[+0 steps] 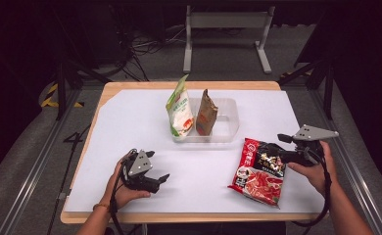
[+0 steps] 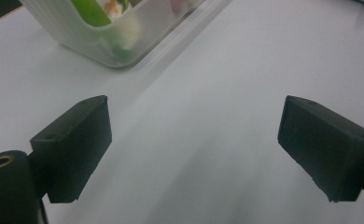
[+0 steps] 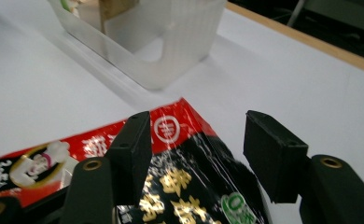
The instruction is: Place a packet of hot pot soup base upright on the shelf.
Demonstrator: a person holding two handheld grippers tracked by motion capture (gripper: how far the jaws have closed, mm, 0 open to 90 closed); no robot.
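So the right gripper [image 3: 194, 158] has its jaws released over the red packet's [image 1: 258, 170] corner, left gripper [image 2: 194, 154] hangs released above the bare desk [image 1: 203, 171]

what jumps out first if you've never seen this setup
The red and black food packet lying flat at the table's near right draws the eye, with the right gripper over its far corner, jaws apart around it. Behind it, a clear plastic bin holds two upright pouches, a green and white one and a brown one.
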